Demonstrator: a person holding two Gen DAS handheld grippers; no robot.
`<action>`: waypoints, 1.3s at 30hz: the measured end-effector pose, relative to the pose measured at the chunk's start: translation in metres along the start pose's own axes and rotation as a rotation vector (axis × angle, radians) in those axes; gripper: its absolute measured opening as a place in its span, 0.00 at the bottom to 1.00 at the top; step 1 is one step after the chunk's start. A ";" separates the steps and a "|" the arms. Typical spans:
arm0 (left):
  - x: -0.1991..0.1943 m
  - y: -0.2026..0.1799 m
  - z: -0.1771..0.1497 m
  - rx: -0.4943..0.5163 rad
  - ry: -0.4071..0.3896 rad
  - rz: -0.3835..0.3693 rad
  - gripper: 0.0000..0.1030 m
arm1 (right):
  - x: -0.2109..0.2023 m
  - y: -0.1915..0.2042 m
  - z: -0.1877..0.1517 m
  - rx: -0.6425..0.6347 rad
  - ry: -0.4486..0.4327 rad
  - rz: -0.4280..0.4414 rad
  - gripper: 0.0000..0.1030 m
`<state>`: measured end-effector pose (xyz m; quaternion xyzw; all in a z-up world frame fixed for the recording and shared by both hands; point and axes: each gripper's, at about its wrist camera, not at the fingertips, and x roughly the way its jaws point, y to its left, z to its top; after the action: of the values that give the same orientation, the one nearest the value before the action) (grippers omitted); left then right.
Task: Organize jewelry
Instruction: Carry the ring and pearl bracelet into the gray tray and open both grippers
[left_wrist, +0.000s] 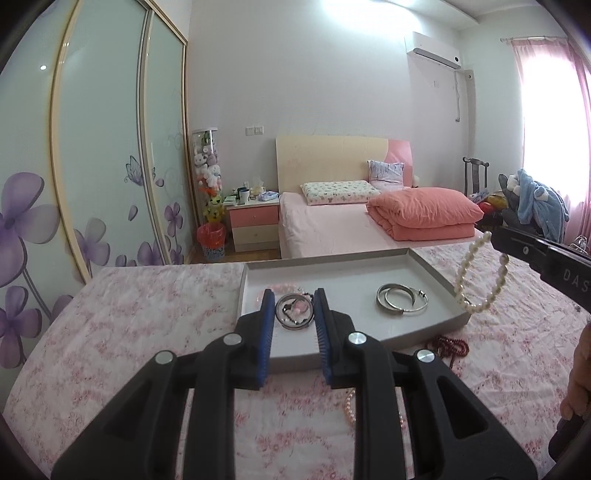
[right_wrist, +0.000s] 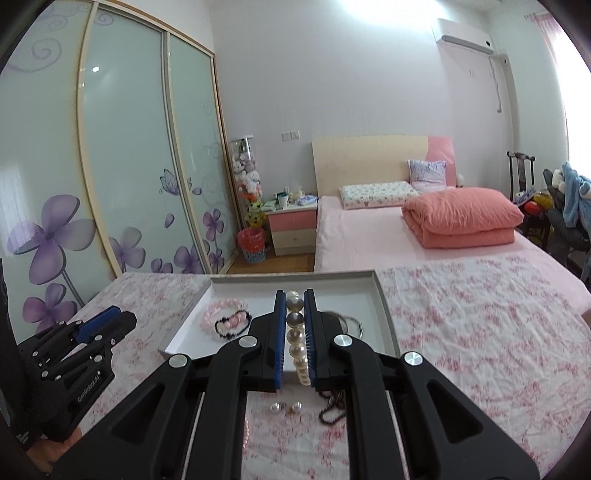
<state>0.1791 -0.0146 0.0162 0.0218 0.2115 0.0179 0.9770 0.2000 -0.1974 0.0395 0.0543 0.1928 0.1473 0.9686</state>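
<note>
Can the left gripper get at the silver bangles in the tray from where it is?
Probably yes. The left gripper is open and empty, over the tray's near edge. The silver bangles lie uncovered to its right; only the pearl bracelet hanging from the right gripper is close.

A bedroom with pale walls. On the left stands a sliding-door wardrobe (left_wrist: 110, 155) with frosted glass panels printed with purple flowers and a butterfly. A bed (left_wrist: 332, 225) with a cream and pink headboard (left_wrist: 332, 162) carries a patterned pillow (left_wrist: 338, 192) and a folded coral duvet (left_wrist: 424, 214). Beside it stand a pink bedside cabinet (left_wrist: 253, 225), a red wastebasket (left_wrist: 211, 242) and a tall case of plush toys (left_wrist: 207, 170). An air conditioner (left_wrist: 432, 50) hangs high on the wall. Bright daylight comes through pink curtains (left_wrist: 546, 122) at right.
</note>
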 end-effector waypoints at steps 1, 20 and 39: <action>0.002 -0.001 0.001 0.001 -0.003 0.000 0.21 | 0.002 0.000 0.002 -0.003 -0.006 -0.004 0.10; 0.055 0.002 0.023 -0.035 0.019 -0.024 0.21 | 0.049 -0.004 0.025 0.013 -0.019 -0.016 0.10; 0.155 0.000 0.019 -0.076 0.155 -0.041 0.24 | 0.146 -0.016 0.008 0.064 0.146 -0.003 0.15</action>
<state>0.3281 -0.0079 -0.0305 -0.0210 0.2861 0.0075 0.9579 0.3358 -0.1684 -0.0082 0.0743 0.2676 0.1433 0.9499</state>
